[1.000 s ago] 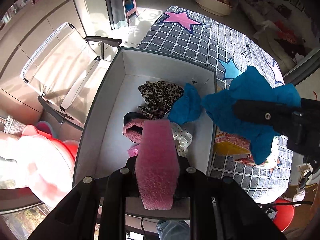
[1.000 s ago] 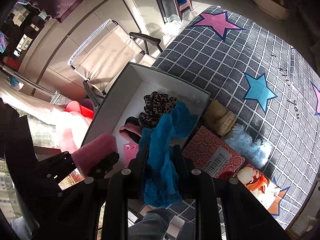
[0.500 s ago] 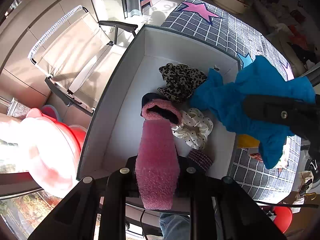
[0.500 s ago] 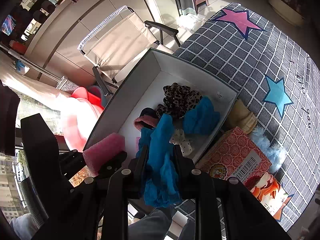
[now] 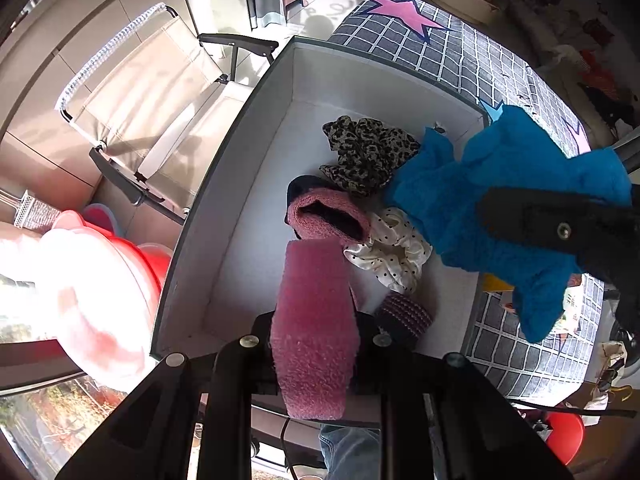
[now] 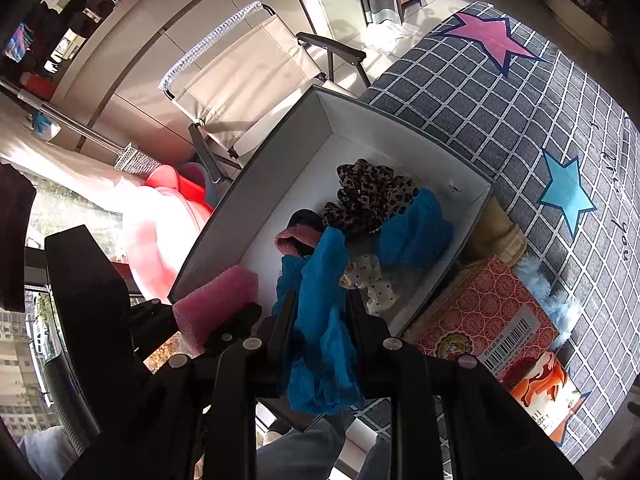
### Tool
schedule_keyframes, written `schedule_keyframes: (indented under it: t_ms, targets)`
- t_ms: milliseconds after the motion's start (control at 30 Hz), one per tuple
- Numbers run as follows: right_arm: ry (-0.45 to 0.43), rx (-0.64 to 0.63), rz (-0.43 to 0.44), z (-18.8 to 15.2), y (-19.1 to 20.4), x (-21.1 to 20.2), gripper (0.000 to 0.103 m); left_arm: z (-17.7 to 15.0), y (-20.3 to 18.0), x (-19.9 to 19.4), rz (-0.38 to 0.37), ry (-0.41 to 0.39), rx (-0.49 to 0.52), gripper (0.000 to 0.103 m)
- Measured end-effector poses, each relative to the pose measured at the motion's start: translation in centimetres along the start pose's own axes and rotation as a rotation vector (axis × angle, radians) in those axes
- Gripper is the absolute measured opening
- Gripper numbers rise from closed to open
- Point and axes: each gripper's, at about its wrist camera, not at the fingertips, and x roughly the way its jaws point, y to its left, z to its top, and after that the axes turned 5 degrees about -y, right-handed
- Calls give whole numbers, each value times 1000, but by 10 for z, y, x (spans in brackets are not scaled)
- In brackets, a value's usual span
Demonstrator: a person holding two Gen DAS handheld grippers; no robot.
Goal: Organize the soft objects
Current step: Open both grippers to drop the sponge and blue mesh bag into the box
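Observation:
A white box sits on a grid-patterned cloth with stars. It holds a leopard-print scrunchie, a polka-dot scrunchie, a pink cuff and a blue piece. My left gripper is shut on a pink fuzzy sock above the box's near end. My right gripper is shut on a blue fuzzy cloth above the box's near right side.
A folding chair stands left of the box. Red and pink tubs sit at the lower left. A patterned carton, a tan item and a pale blue fluffy thing lie right of the box.
Both grippers have moved back from the box toward me, still holding their cloths. More of the box's contents show, including the polka-dot scrunchie.

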Motion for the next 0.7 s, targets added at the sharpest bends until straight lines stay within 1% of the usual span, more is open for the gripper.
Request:
schedule_keyframes:
  t_ms: [700]
  targets:
    - [12,-1,12,-1,2,7,25,0,-1,3,15,15,5,23]
